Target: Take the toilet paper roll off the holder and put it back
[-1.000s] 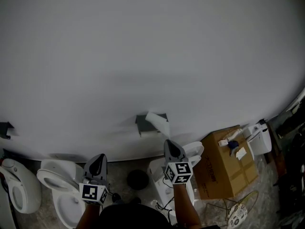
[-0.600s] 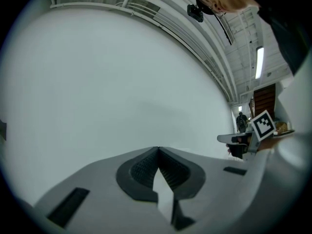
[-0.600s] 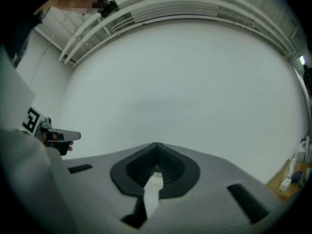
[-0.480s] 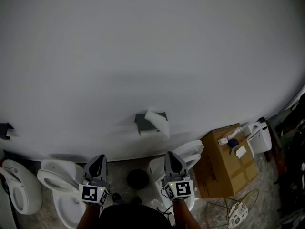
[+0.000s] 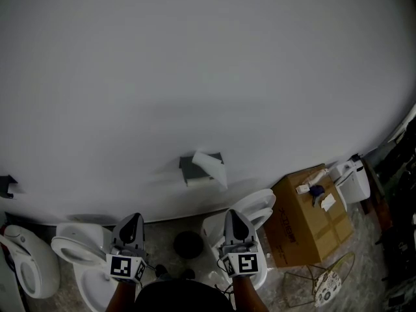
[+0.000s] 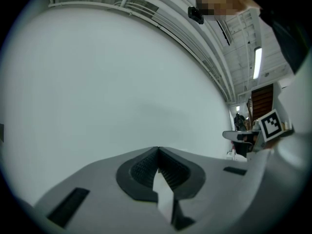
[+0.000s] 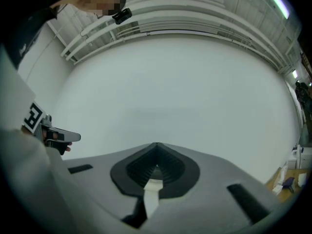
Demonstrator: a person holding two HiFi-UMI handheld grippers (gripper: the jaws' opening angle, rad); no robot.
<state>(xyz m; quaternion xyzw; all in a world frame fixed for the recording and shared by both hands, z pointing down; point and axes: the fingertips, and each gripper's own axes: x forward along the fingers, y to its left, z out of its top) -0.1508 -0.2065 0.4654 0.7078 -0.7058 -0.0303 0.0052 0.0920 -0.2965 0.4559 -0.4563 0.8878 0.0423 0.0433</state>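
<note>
The grey toilet paper holder (image 5: 190,168) is fixed low on the white wall, and the white roll (image 5: 211,168) on it has a loose sheet hanging down to the right. My left gripper (image 5: 132,220) is held below and to the left of the holder, well apart from it, its jaws shut with nothing between them (image 6: 157,152). Below the roll and a little to its right is my right gripper (image 5: 232,214), also apart from it. It is shut and empty too (image 7: 157,147). Both gripper views face only bare wall.
White toilets (image 5: 81,265) stand on the floor at the left, and another toilet (image 5: 257,207) is under my right gripper. A cardboard box (image 5: 312,223) sits at the right with a white device (image 5: 351,181) behind it. A black round object (image 5: 188,244) lies between the grippers.
My right gripper has drawn back and down from the hanging sheet towards me. The left gripper has hardly moved. The head view has shifted slightly.
</note>
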